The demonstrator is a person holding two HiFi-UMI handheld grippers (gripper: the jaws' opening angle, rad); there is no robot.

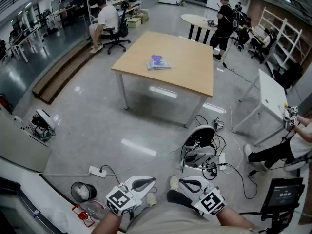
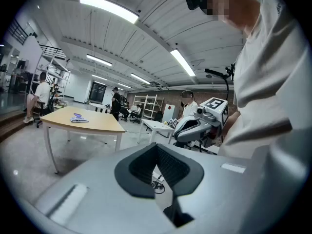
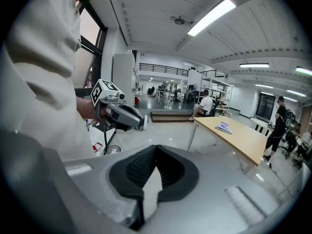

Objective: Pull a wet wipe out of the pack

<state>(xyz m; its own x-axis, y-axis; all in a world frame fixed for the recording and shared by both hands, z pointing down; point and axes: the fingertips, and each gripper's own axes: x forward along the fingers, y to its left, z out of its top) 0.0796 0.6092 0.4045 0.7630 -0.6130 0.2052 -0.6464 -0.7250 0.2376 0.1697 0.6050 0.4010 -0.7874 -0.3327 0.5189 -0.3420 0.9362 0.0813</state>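
Head view: wipe pack lies flat on wooden table, far centre of the room, well apart from both grippers. Left gripper and right gripper sit at the near edge, side by side, tips angled toward each other w/ a gap between them, over grey floor. Power strip lies on the floor near left. Seated person is far left, standing person far right.

Left gripper view: jaws pressed together at the tips, nothing between them, only floor showing through the slit lower down. Right gripper hangs just right of centre, apart from the left one. Table stands far left w/ the pack on top, untouched. White shirt fills the right side.

Right gripper view: jaws closed tip to tip, empty. Left gripper hangs to the left, marker cube facing the camera. Table is far right, pack lying on its top near the left end.
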